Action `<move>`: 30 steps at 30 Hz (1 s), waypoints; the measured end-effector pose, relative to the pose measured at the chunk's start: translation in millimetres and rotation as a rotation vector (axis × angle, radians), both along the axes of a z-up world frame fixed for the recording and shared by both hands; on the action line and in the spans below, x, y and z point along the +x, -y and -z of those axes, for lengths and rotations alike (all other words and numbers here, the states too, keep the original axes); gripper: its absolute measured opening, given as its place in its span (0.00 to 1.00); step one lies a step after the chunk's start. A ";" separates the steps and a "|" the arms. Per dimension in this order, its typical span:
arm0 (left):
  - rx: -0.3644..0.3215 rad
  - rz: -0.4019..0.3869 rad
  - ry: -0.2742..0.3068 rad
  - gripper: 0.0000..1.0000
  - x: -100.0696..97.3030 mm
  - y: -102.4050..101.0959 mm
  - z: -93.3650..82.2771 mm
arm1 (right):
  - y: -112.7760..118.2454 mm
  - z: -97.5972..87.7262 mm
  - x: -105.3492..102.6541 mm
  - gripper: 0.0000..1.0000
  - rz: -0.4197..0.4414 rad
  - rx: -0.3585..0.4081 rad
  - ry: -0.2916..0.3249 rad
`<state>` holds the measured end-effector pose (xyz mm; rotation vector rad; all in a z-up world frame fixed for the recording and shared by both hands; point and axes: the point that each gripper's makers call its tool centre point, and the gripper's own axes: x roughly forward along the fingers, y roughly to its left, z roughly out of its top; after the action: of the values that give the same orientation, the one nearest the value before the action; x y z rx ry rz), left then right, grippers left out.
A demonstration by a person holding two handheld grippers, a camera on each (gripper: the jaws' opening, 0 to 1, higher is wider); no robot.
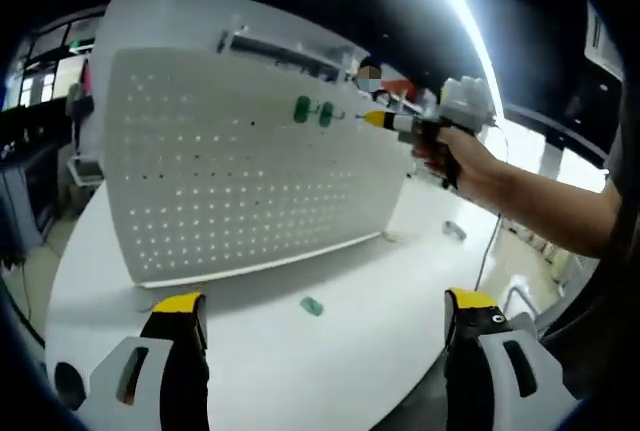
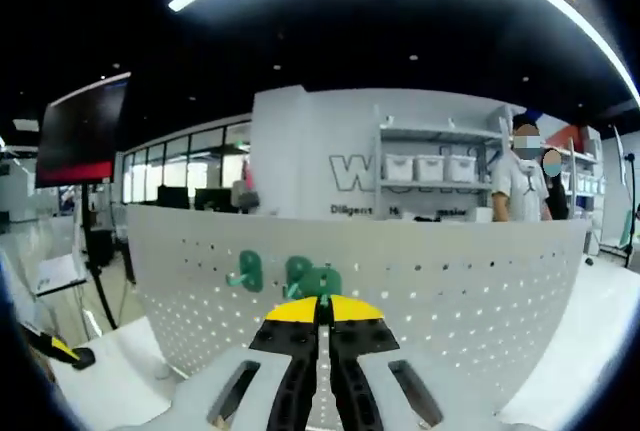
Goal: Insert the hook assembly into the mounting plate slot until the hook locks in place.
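- Progress looks partial: one green hook (image 2: 245, 269) already hangs on the perforated mounting plate (image 2: 480, 291), and your right gripper (image 2: 322, 313) presses a second green hook (image 2: 316, 280) against the plate just beside it.
- Your right gripper is clamped on that hook, jaws nearly together; whether it has locked, you cannot tell.
- Your left gripper (image 1: 325, 313) hangs with jaws wide apart over the tabletop (image 1: 380, 281), holding nothing.
- A spare green piece (image 1: 312, 305) lies on the tabletop near the plate's foot.

Left gripper view faces the pegboard (image 1: 240, 161) from afar; right gripper view, close.
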<state>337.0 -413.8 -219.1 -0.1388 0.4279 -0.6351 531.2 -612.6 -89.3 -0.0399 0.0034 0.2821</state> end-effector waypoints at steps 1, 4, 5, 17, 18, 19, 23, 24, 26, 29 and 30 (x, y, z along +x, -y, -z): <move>-0.001 -0.002 -0.001 1.00 0.1 -0.6 0.2 | 0.9 -0.1 1.6 0.00 0.001 -0.001 0.001; -0.004 -0.007 -0.006 0.99 0.6 -2.2 0.9 | 3.9 -3.2 8.2 0.00 0.015 -0.003 0.015; -0.007 -0.009 -0.007 0.99 0.9 -2.5 0.8 | 4.8 -3.6 10.1 0.00 0.019 -0.004 0.018; -0.016 -0.025 -0.018 0.99 2.7 -6.4 3.4 | 12.3 -6.6 25.4 0.00 0.053 0.010 0.049; -0.017 -0.026 -0.020 0.99 2.5 -6.6 4.2 | 12.5 -6.9 26.6 0.00 0.055 0.011 0.051; -0.016 -0.027 -0.020 0.99 2.5 -6.9 4.5 | 12.1 -6.9 27.3 0.00 0.055 0.011 0.051; -0.015 -0.028 -0.022 0.98 3.2 -7.5 4.8 | 12.4 -5.9 31.0 0.00 0.060 0.006 0.050; -0.015 -0.029 -0.022 0.98 3.6 -7.7 4.7 | 12.7 -7.0 31.2 0.00 0.062 0.014 0.054; -0.016 -0.030 -0.023 0.98 4.3 -7.9 4.5 | 13.9 -7.6 32.8 0.00 0.069 0.013 0.057; -0.018 -0.028 -0.023 0.98 5.6 -7.0 4.4 | 12.5 -6.6 33.9 0.00 0.069 0.017 0.058; -0.017 -0.028 -0.023 0.98 6.0 -6.6 4.7 | 12.2 -5.7 34.4 0.00 0.069 0.015 0.058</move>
<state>343.0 -407.1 -223.8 -0.1682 0.4426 -0.6101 565.6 -624.8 -83.6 -0.0332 -0.0552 0.2114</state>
